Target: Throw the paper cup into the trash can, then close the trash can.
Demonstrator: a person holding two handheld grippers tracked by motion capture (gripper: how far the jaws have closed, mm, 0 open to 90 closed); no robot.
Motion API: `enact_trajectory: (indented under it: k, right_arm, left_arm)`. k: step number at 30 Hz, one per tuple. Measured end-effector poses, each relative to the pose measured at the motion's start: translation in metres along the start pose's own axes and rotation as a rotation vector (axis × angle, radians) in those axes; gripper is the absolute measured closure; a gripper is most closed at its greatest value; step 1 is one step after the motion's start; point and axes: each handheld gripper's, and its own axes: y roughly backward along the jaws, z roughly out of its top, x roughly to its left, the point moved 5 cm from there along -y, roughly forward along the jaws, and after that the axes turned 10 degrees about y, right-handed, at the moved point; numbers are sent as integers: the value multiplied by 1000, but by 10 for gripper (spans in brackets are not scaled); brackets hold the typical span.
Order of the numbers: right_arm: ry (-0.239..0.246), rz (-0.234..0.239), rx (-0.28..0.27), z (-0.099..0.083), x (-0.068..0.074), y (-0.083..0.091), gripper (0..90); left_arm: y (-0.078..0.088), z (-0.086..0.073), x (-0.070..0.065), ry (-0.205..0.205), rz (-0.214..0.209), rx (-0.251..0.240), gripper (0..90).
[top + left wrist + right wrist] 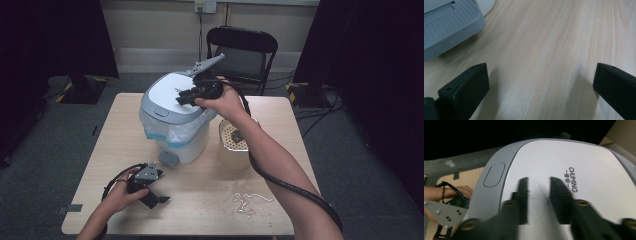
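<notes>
Your right hand-held gripper (186, 96) hovers over the closed lid (167, 97) of the bin (175, 120), which stands toward the far side of the table (210, 200) and is lined with a plastic bag (172, 134). In the right gripper view its jaws point down at the lid's pale top beside the printed lettering (571, 179), set close together with a narrow gap and nothing caught between them. Just right of the bin stands a tub (234, 142) with a perforated insert. Your left hand-held gripper (155, 197) rests on the table nearer to you than the bin, jaws spread wide and released, with bare wood between them. The bin's grey pedal (449, 27) lies just beyond the left jaw. A few white scraps (250, 201) lie on the table to the near right of the bin.
</notes>
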Motion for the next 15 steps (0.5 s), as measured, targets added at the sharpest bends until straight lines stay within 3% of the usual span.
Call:
enact_trajectory:
  k: [1, 3, 5, 9, 15]
  right_arm:
    - [16, -15, 18, 1, 1, 1, 587]
    - [24, -27, 30, 0, 1, 3, 516]
    - [0, -35, 40, -3, -2, 7, 428]
    - [-60, -51, 3, -10, -8, 17, 336]
    - [-98, -91, -16, -24, -17, 32, 208]
  left_arm:
    - [0, 0, 0, -1, 0, 0, 0]
    - [0, 0, 0, 0, 0, 0, 0]
    - [0, 0, 0, 0, 0, 0, 0]
    - [0, 0, 0, -1, -1, 1, 0]
    - [0, 0, 0, -2, -3, 1, 0]
